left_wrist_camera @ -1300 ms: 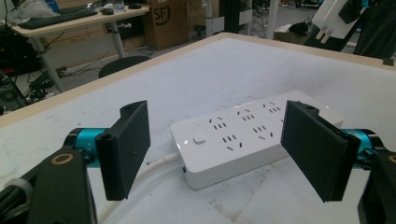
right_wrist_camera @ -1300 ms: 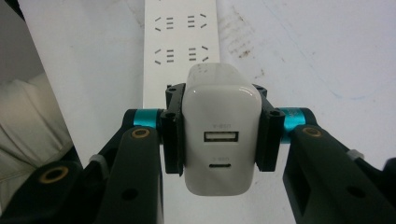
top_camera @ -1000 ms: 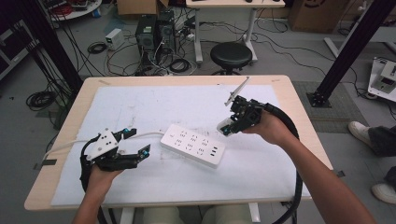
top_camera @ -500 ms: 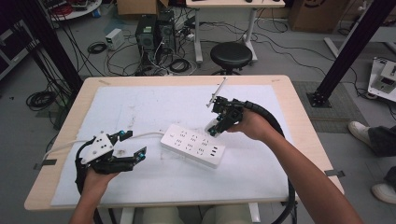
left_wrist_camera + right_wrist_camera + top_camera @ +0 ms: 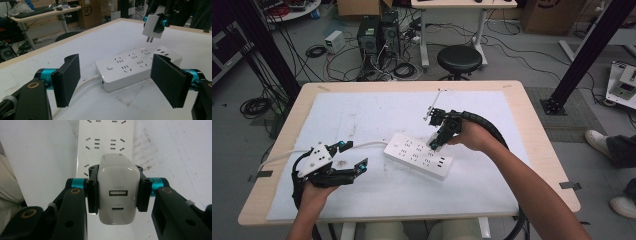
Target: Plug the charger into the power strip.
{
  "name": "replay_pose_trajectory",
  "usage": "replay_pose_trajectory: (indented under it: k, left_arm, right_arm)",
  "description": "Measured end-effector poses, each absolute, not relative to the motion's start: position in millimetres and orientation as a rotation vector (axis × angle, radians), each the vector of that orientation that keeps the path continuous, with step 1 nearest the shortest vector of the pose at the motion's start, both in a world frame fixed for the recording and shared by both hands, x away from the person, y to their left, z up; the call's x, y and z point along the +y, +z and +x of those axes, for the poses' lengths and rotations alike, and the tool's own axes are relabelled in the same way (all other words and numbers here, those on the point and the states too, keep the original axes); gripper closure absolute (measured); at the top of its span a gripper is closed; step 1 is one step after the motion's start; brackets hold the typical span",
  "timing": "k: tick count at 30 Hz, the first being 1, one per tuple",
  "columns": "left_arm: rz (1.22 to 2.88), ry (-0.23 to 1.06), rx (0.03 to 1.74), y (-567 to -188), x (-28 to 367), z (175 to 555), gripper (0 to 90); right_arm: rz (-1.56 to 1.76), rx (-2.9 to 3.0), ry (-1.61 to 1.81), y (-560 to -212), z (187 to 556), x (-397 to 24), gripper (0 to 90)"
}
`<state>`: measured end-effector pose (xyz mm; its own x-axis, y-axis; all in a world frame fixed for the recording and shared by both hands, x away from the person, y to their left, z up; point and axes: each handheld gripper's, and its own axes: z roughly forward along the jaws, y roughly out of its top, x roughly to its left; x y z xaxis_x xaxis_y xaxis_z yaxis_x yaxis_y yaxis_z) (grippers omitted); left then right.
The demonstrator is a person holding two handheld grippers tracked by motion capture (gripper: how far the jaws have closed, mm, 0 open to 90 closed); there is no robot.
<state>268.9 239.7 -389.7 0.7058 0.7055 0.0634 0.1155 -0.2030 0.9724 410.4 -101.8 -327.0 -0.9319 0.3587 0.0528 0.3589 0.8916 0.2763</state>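
**Charger poised over the strip**

The white charger [image 5: 117,192], a small, rigid, smooth-sided block, sits clamped by its flat sides in the right tongs [image 5: 435,141], prongs down just above the power strip [image 5: 138,67]; left tongs [image 5: 120,81] gape wide, empty, just short of the strip's corded end

White charger [image 5: 117,192] (prongs down) hangs just above white power strip [image 5: 418,155].

The left gripper [image 5: 351,169] rests low, jaws wide apart; the right gripper [image 5: 433,144], seemingly tilted downward, is clamped.
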Motion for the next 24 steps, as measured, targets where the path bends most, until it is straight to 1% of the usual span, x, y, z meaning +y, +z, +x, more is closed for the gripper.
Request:
replay_pose_trajectory:
  k: [17,24]
  left_arm:
    - [1.711,0.611,0.670,-395.3,244.5,266.9,24.1]
    - [1.713,0.607,0.669,-396.0,244.6,267.2,24.1]
  right_arm:
    - [-0.550,-3.061,-0.289,-344.7,418.9,-79.9,63.2]
    - [-0.546,-3.062,-0.231,-348.9,420.6,-78.0,63.3]
